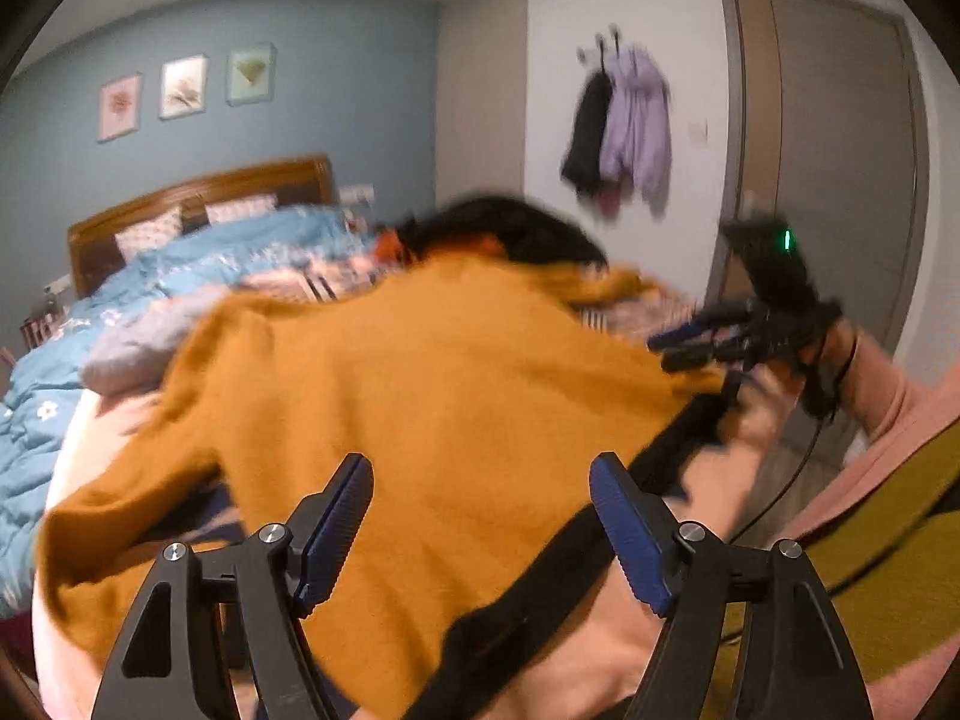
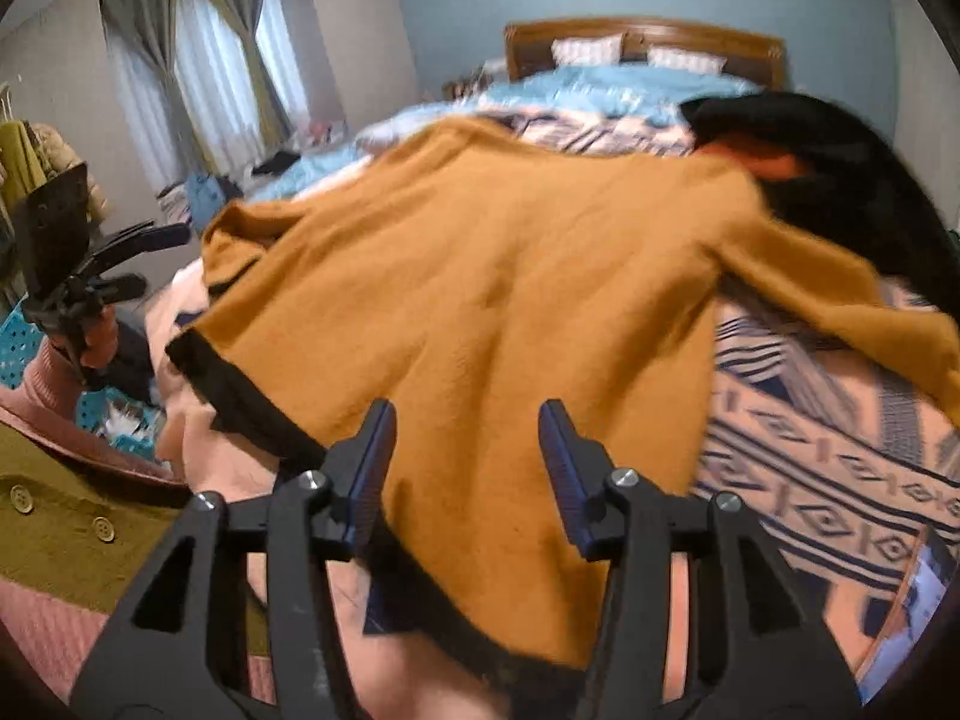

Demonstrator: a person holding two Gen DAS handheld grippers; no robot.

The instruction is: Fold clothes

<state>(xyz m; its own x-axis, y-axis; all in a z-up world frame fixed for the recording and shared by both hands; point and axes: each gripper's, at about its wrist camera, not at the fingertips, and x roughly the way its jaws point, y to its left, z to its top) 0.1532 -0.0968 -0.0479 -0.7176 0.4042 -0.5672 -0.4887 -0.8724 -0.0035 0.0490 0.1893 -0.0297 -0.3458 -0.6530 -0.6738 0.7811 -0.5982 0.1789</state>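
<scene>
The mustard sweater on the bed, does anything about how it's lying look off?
Yes. The mustard sweater lies askew: its black hem runs diagonally, and one sleeve trails off sideways over the patterned blanket.

Blue wall (image 1: 336, 60) carries three framed pictures (image 1: 183, 87) above a wooden headboard (image 2: 645, 36); curtained window (image 2: 204, 78) glows at one side, grey door (image 1: 834, 138) beside hanging coats (image 1: 624, 126).
</scene>
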